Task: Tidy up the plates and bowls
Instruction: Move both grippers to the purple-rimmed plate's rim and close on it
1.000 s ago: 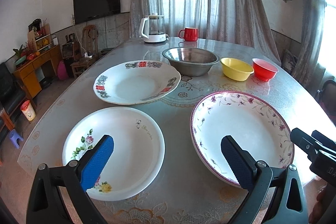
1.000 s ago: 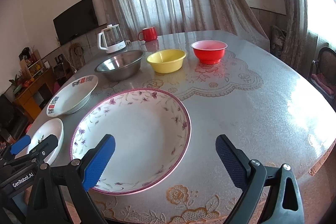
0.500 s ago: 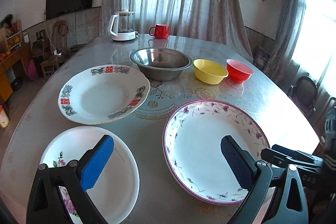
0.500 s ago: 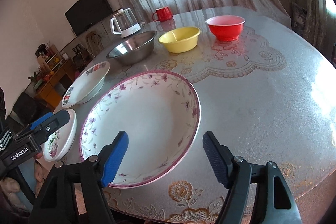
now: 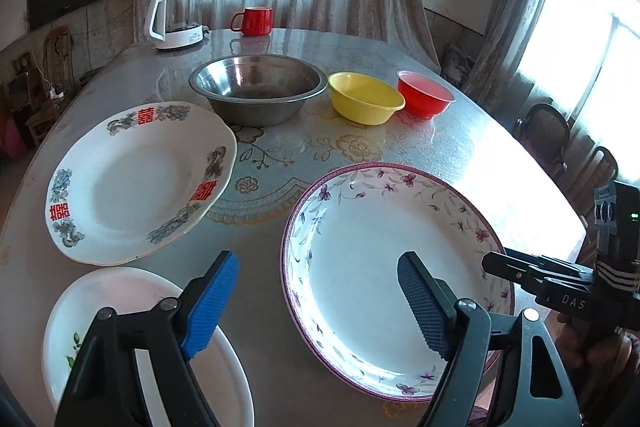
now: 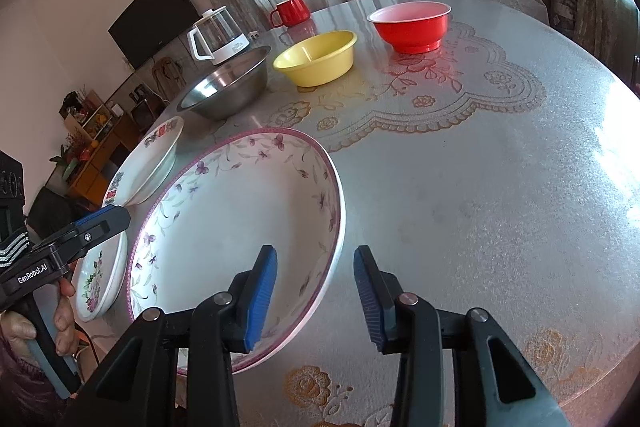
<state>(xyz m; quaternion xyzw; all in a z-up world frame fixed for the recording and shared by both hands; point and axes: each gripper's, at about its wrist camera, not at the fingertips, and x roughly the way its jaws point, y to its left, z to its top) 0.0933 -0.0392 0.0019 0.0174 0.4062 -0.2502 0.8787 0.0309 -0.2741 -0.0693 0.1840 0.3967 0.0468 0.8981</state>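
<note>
The step in hand looks like the first pickup: taking hold of the large purple-rimmed plate (image 6: 240, 219), which lies at the near edge of the table (image 6: 480, 187). The right gripper (image 6: 316, 291) straddles that plate's near right rim, one pad inside and one outside; its jaws have just been closing but stand apart, not yet pressing the rim. The left gripper (image 5: 316, 303) hovers between the purple-rimmed plate (image 5: 392, 251) and the small flowered plate (image 5: 132, 339) left of it, jaws apart with nothing between them, though they have just been narrowing.

Next, the right jaws need to finish closing on the rim, squarely, since glazed china may slip.

Compared with a second ago, both grippers sit closer to the purple-rimmed plate and tilt lower. The dishes themselves have not shifted.
</note>
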